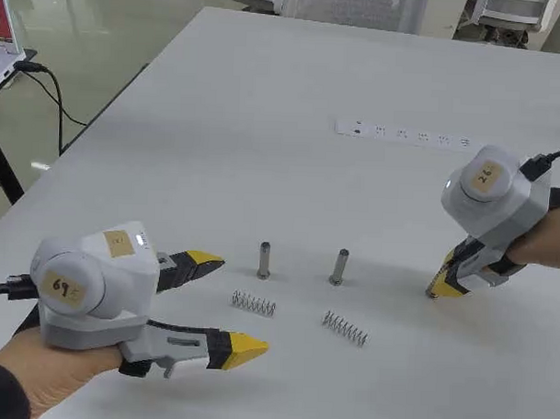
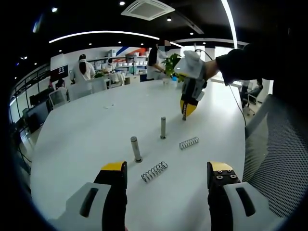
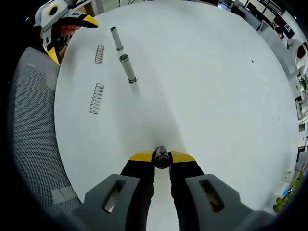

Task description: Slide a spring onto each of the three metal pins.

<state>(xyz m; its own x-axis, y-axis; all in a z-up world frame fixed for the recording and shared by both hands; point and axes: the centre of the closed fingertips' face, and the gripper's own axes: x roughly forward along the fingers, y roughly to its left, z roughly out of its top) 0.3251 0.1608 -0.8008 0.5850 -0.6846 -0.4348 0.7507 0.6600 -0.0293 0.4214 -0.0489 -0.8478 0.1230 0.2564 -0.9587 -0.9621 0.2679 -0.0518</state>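
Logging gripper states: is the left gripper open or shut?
Open. In the left gripper view, the left gripper has its yellow-tipped jaws wide apart above the table, gripping nothing.

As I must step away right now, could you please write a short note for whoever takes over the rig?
Left hand-held gripper: open, empty, beside the left spring.
Right hand-held gripper: shut on a third spring, tips down at the table, right of the pins. I cannot tell whether a pin is inside it.
Left pin and right pin stand upright and bare. The left spring and right spring lie loose in front of them.
Done: no spring on either standing pin.
Left: both loose springs onto those pins, and the held one placed.
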